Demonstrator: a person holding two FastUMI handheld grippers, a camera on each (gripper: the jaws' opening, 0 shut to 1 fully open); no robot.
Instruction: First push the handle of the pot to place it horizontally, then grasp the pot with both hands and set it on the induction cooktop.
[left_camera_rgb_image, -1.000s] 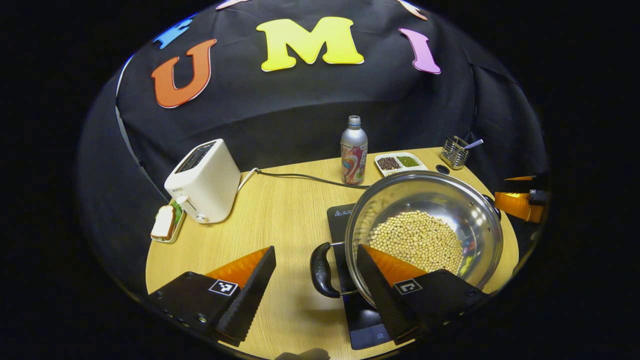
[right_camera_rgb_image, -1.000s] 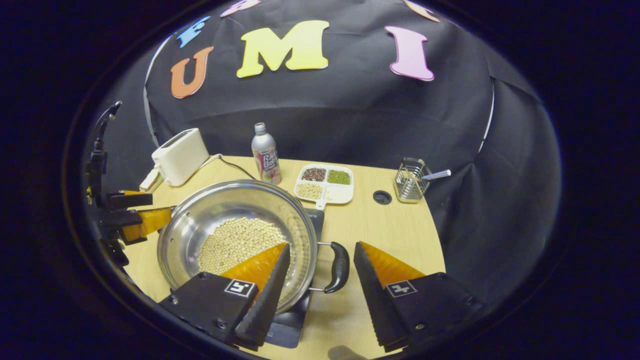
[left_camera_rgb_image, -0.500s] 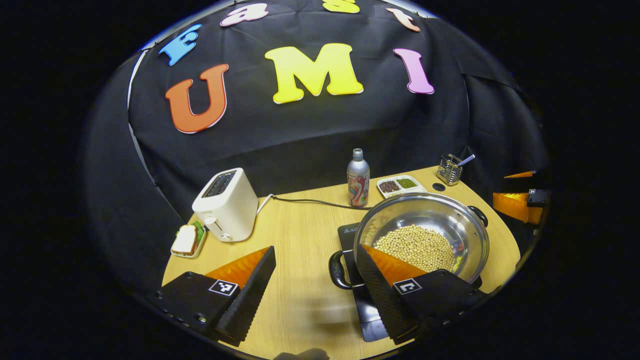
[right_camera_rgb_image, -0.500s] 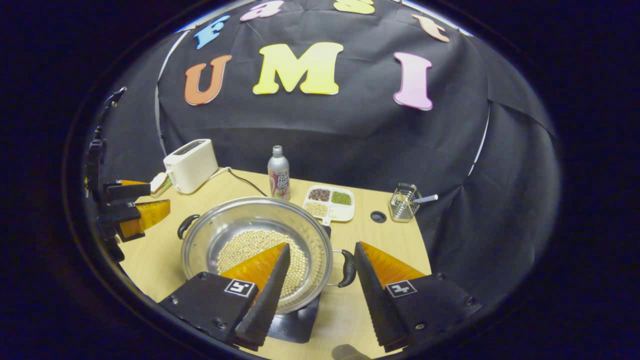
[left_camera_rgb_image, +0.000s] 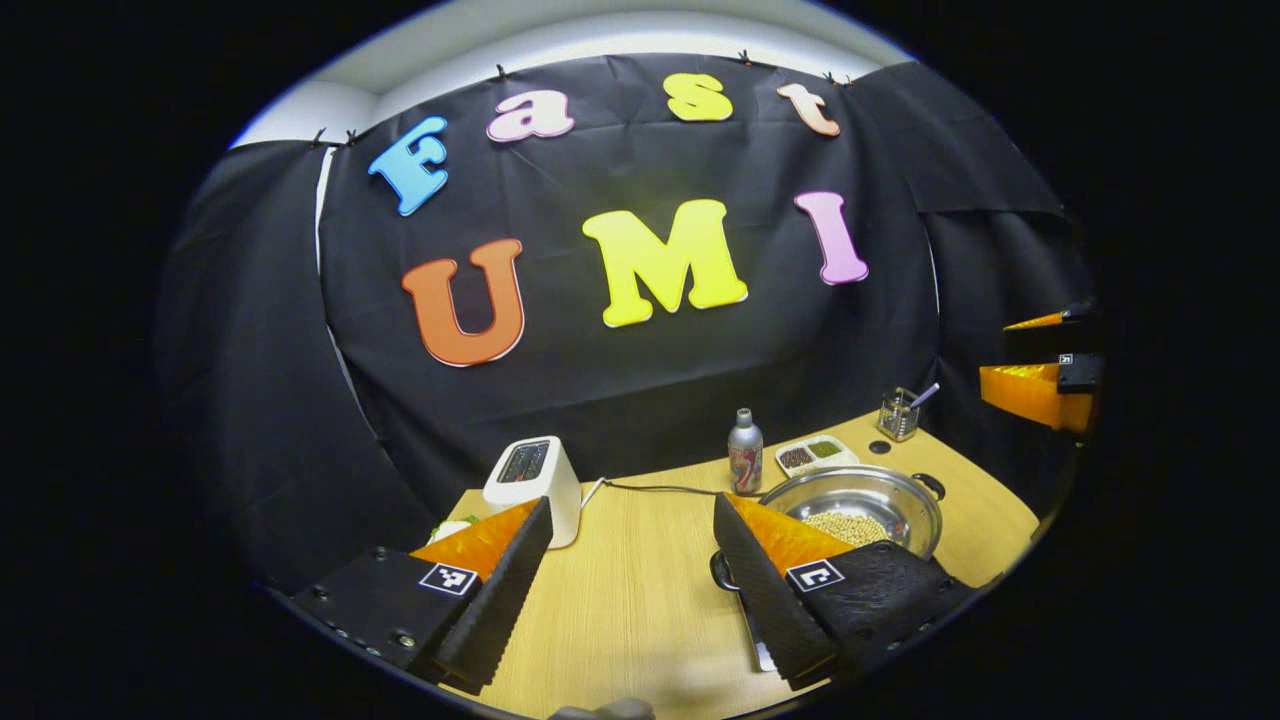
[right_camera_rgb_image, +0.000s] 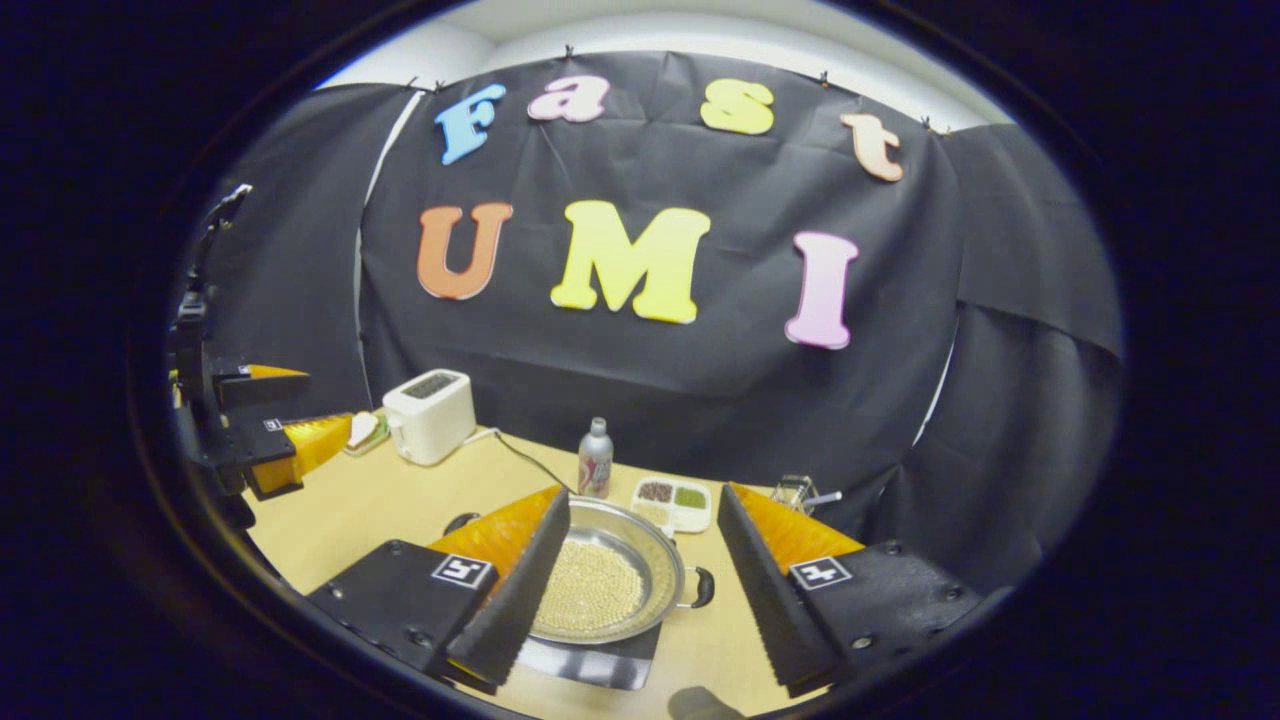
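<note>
Sitting pot (right_camera_rgb_image: 600, 585) below right claw (right_camera_rgb_image: 640, 580).

Even, moderately bright light falls from above; the table (left_camera_rgb_image: 640, 590) is well lit and the cloth wall behind stays dark. Soft glare sits on the pot (right_camera_rgb_image: 610, 590) rim. Both pictures are sharp, with strong fisheye bending toward the edges.

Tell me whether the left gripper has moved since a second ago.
Yes. The left gripper has pulled up and back from the pot: in the left gripper view the pot and toaster look smaller and sit lower, with more wall above.
</note>
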